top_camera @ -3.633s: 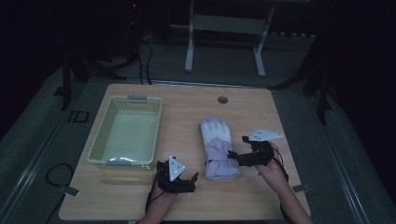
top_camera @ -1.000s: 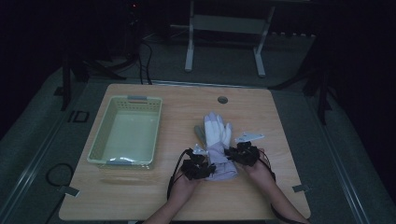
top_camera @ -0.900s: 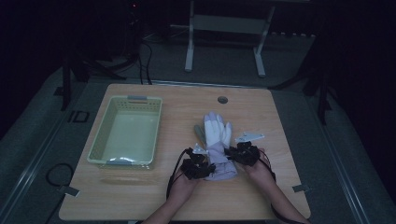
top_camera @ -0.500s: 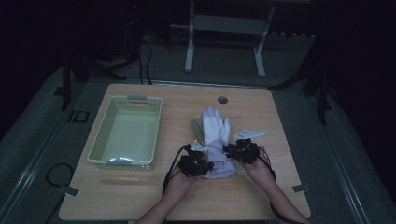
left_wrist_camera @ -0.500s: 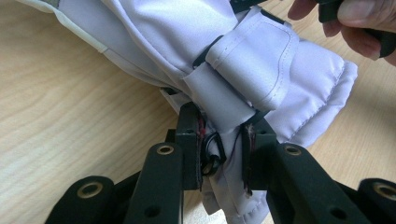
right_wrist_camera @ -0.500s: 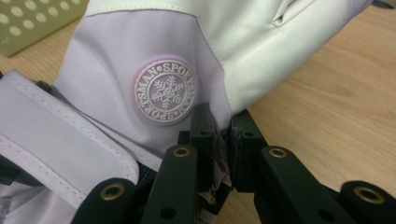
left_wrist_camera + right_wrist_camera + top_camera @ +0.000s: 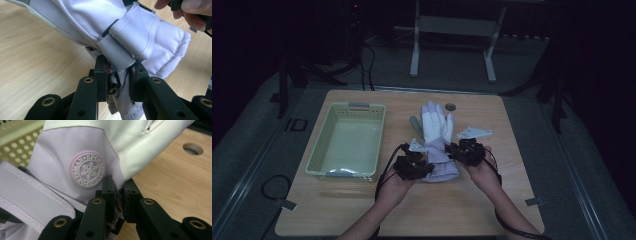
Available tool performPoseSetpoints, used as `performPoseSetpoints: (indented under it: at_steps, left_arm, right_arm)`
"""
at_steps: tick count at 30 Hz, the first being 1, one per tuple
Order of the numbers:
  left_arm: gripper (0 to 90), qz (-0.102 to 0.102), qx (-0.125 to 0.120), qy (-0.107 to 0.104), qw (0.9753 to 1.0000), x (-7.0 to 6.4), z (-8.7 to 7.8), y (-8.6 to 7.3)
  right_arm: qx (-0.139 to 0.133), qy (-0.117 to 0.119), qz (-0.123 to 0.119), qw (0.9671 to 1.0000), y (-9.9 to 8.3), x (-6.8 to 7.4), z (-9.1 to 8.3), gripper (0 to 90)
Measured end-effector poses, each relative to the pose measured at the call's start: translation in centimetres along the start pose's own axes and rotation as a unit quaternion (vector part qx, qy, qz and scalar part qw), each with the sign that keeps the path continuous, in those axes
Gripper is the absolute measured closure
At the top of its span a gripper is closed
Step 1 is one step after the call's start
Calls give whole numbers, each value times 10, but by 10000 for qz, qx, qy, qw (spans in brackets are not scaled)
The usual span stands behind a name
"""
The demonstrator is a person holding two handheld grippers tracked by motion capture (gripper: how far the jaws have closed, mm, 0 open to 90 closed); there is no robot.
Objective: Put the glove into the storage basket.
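Glove (image 7: 435, 137) pinched w/ both tongs, L (image 7: 119, 75) + R (image 7: 118, 188), beside basket (image 7: 360, 107).

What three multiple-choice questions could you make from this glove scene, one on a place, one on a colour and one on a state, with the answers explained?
1. Where does the basket stand relative to the glove?
A. To its left
B. To its right
C. On top of it

2. What colour is the round snowflake badge on the glove?
A. Red
B. Pale purple
C. Green

3. How does the left gripper stand?
A. Open above the table
B. Shut on the glove's cuff
C. Lying inside the basket

Answers: 1 A, the high view shows the basket at the table's left; 2 B, the right gripper view shows it close up; 3 B, its jaws pinch cuff fabric.
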State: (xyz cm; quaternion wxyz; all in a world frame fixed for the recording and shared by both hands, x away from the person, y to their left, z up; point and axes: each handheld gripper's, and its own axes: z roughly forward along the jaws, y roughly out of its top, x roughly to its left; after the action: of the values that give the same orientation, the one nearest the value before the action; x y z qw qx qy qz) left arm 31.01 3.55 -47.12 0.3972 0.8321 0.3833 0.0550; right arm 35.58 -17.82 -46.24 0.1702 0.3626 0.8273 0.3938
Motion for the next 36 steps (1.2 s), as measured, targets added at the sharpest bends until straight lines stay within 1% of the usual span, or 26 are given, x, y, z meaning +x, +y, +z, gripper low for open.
performPoseSetpoints:
  at_steps: [3,4,5,6,8,10,14,18,21,24,29,31,34,36]
  left_arm:
    - [733,15,4,39,10000,5,-11,5]
    - [733,15,4,39,10000,5,-11,5]
    - [733,32,2,91,10000,8,-18,8]
    - [734,31,-1,113,9999,9,-21,9]
    - [734,69,14,196,9998,13,-28,12]
    - [734,67,12,236,9997,17,-35,14]
    - [733,121,17,362,9993,26,-50,17]
    - [733,142,34,481,9987,35,-65,17]
    - [733,129,24,565,9983,44,-78,15]
    - [733,110,45,621,9980,55,-90,11]
    - [733,69,235,746,9969,77,-108,4]
    - [733,61,309,794,9963,88,-117,-1]
    - [733,4,360,824,9960,100,-127,-8]
    - [733,-34,389,834,9958,109,-135,-14]
  right_arm:
    - [-51,2,-48,10000,11,5,0,820]
    - [-51,2,-48,10000,11,5,0,820]
    - [-57,-7,-51,10000,13,6,0,819]
    - [-97,7,-68,9999,21,9,1,819]
    - [-112,33,-67,9999,29,12,3,819]
    - [-144,49,-94,9998,37,15,5,820]
    - [-185,100,-89,9997,53,22,10,820]
    - [-225,154,-93,9996,69,32,17,821]
    - [-261,189,-132,9994,80,42,24,820]
    - [-303,235,-151,9991,90,52,31,821]
    - [-260,308,-140,9991,106,72,51,821]
    - [-260,332,-82,9991,111,81,61,821]
    - [-249,365,-104,9990,119,98,75,821]
    - [-253,399,-78,9989,123,106,82,821]
